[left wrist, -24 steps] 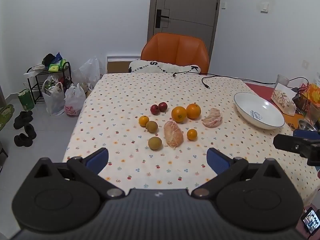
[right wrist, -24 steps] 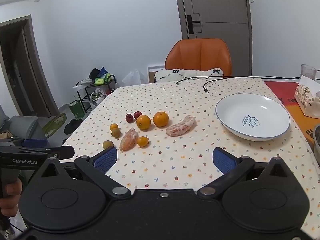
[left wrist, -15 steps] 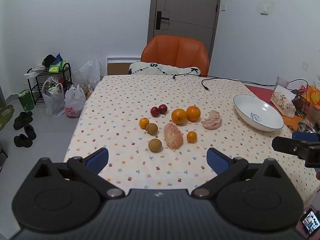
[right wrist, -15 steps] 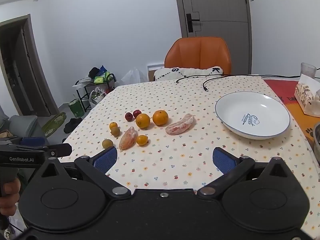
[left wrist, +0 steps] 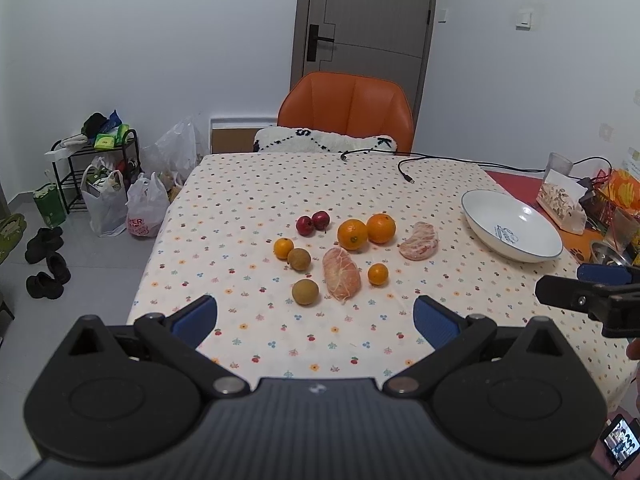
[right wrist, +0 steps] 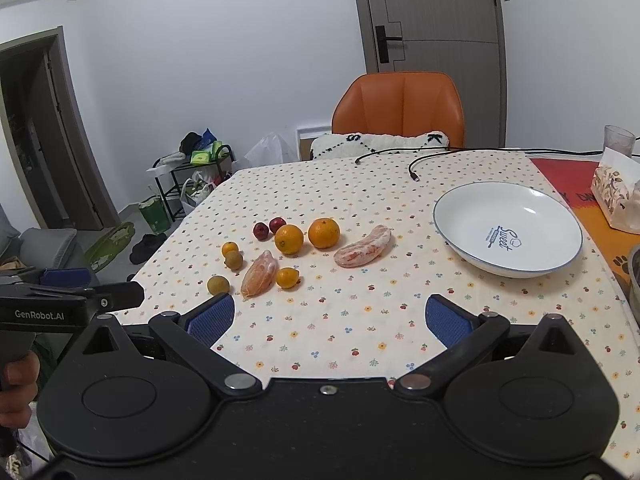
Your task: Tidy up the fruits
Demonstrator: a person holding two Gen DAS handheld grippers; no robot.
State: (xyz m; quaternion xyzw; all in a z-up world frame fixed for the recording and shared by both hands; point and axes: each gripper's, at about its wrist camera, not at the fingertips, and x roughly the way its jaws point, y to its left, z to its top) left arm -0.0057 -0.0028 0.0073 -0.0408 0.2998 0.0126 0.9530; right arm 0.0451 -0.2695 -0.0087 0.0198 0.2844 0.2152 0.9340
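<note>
Orange and brown fruits (left wrist: 340,254) lie clustered mid-worktop (left wrist: 248,200), with the white bowl (right wrist: 507,235) (empty) well apart at their 3 o'clock. Left gripper (left wrist: 315,320) and right gripper (right wrist: 327,317) both hover at the near edge, fingers spread, holding nothing.

Two large oranges (left wrist: 366,231) lay side by side on the cloth, ahead of the left gripper's spread fingers (left wrist: 195,319). Two red fruits (left wrist: 312,223) sat touching, left of them. Two peeled citrus pieces (left wrist: 341,273), two small oranges (left wrist: 283,248) and two brown round fruits (left wrist: 305,291) lay nearer. White dish (right wrist: 507,233), beyond the right gripper's right finger, held nothing.
</note>
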